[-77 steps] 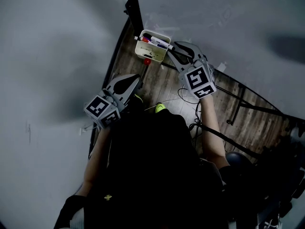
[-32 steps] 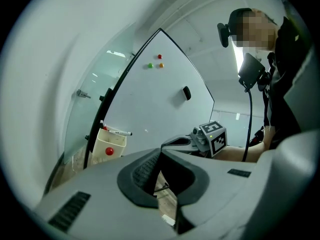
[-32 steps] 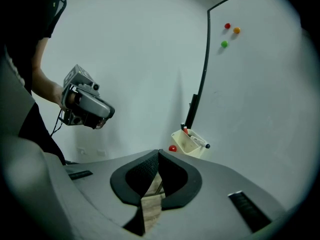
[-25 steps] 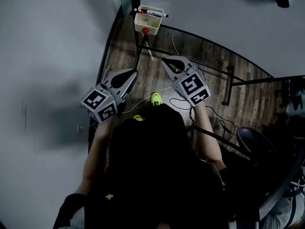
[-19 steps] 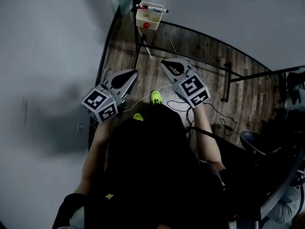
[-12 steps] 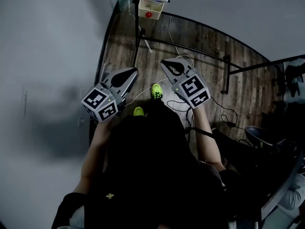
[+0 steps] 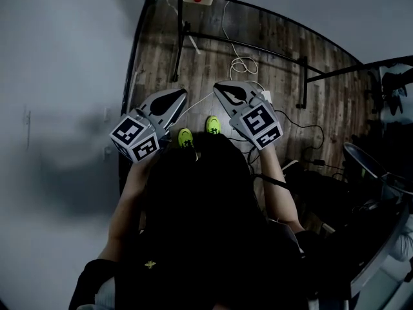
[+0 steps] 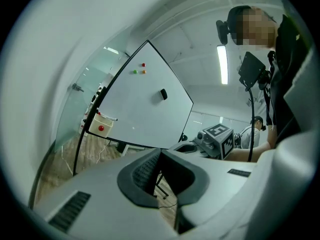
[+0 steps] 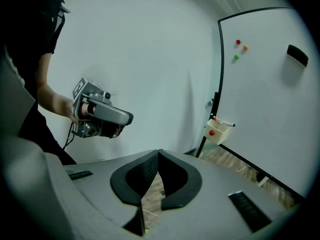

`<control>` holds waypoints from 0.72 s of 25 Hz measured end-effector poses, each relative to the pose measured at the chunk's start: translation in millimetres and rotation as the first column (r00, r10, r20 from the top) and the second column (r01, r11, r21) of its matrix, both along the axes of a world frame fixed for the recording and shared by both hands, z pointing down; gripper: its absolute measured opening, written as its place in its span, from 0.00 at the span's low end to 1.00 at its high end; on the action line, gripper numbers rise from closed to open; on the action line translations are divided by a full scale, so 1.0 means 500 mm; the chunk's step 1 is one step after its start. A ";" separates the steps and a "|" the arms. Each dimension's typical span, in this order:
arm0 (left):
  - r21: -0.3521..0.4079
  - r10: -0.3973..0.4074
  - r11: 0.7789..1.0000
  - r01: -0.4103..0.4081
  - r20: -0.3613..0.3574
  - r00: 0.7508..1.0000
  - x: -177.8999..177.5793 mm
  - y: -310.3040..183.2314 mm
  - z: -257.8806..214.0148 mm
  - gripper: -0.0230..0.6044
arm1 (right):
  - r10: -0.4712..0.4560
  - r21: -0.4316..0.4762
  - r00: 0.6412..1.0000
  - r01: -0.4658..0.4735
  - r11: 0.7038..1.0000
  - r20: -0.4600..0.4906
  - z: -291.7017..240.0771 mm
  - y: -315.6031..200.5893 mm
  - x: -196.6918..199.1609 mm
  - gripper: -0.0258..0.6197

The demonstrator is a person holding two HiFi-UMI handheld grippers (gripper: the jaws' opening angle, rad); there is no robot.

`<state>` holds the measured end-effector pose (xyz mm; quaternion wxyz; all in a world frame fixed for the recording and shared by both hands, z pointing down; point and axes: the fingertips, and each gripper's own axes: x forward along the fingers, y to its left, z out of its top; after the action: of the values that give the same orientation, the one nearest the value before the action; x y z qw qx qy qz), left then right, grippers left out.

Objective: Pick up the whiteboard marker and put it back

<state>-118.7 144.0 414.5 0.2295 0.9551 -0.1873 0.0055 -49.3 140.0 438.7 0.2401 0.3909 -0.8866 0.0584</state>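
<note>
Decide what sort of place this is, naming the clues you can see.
Probably an office or meeting room: a whiteboard with coloured magnets and an eraser, a marker box hung on its frame, and a ceiling strip light.

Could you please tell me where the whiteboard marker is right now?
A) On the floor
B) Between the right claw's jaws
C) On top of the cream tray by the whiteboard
C: the marker lies across the cream tray, while the right claw is shut and empty.

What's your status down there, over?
Left hand-held gripper shut, empty. Right hand-held gripper shut, empty. Whiteboard marker lying across tray on the whiteboard, well away. No obstacle seen.
</note>
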 end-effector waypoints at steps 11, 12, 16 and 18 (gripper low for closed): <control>0.036 -0.028 0.999 0.028 0.000 1.000 -0.006 0.024 -0.025 0.07 | -0.007 0.048 1.000 0.006 0.999 0.018 -0.025 0.022 -0.006 0.05; 0.039 -0.029 0.999 0.029 0.000 1.000 -0.008 0.030 -0.027 0.07 | -0.007 0.048 1.000 0.005 0.999 0.023 -0.027 0.026 -0.007 0.05; 0.049 -0.034 0.998 0.033 0.005 0.999 -0.018 0.035 -0.030 0.07 | -0.008 0.061 0.999 0.005 0.998 0.053 -0.038 0.031 -0.017 0.05; 0.049 -0.034 0.998 0.034 0.002 0.999 -0.022 0.036 -0.030 0.07 | -0.013 0.064 0.999 0.010 0.998 0.048 -0.039 0.036 -0.021 0.05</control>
<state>-129.7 162.2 399.4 0.2058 0.9571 -0.2040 -0.0015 -59.9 158.0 419.1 0.2060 0.3919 -0.8958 0.0381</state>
